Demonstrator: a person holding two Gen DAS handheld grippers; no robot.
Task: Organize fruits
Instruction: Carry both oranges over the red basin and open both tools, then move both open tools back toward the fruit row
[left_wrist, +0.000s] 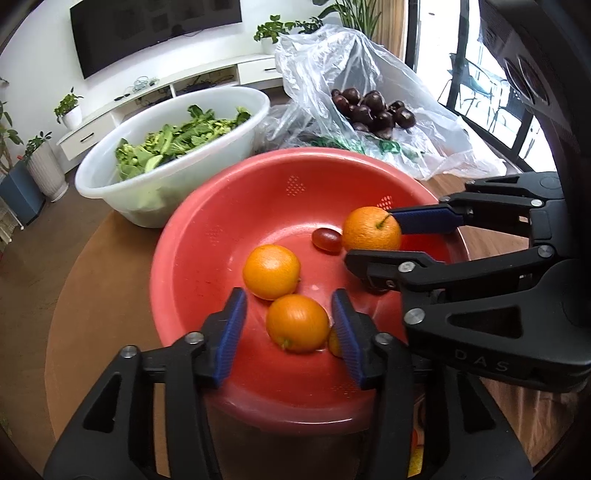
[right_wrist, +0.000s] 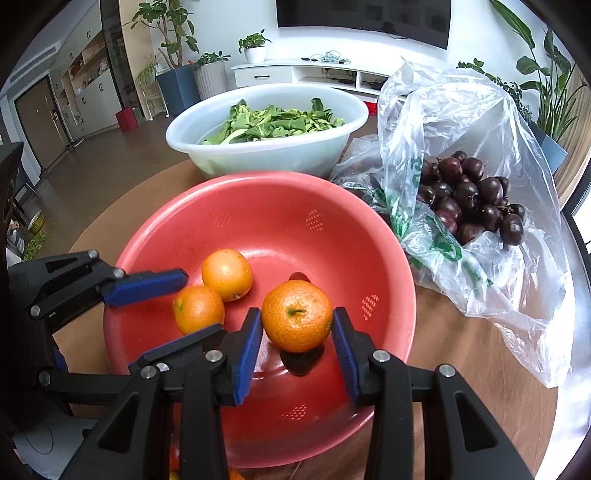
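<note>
A red perforated bowl (left_wrist: 207, 236) (right_wrist: 332, 206) holds two loose oranges (left_wrist: 271, 271) (left_wrist: 297, 323) and a small red fruit (left_wrist: 327, 239). My left gripper (left_wrist: 290, 325) is open above the bowl, its pads either side of the nearer orange without touching it. My right gripper (right_wrist: 297, 334) (left_wrist: 373, 230) is shut on a third orange (right_wrist: 297, 315) (left_wrist: 371, 229) and holds it above the bowl floor. The two loose oranges show in the right wrist view (right_wrist: 227, 275) (right_wrist: 198, 309). A clear plastic bag (right_wrist: 480, 129) holds several dark plums (right_wrist: 469, 199) (left_wrist: 373, 110).
A white basin (left_wrist: 110, 173) (right_wrist: 258, 151) of leafy greens stands behind the red bowl. All sit on a round wooden table (right_wrist: 461, 354). A second crumpled bag (right_wrist: 358, 166) lies between basin and plum bag. TV unit and potted plants stand behind.
</note>
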